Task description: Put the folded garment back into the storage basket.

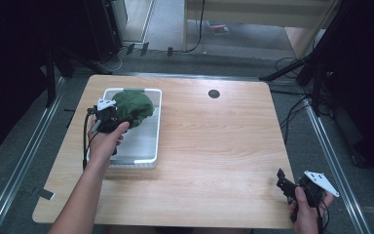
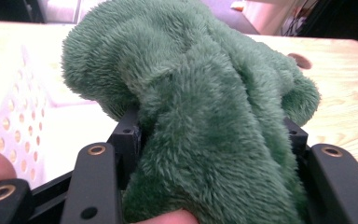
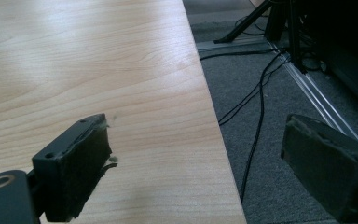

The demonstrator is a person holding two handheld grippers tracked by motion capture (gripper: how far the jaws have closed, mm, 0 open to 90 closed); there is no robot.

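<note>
A fluffy green cloth is bunched over the far end of a white tray on the left part of the wooden table. My left gripper is at the cloth's near left side, its jaws shut on a fold of the green cloth, which fills the space between them. Part of the tray's perforated white wall shows on the left of the left gripper view. My right gripper hovers at the table's near right corner, jaws wide apart with nothing between them; its black fingers straddle the table's right edge.
A dark round grommet hole sits in the table near the far edge. Beyond the right edge, cables and a metal floor rail lie on grey carpet. Stand legs rise at the far right.
</note>
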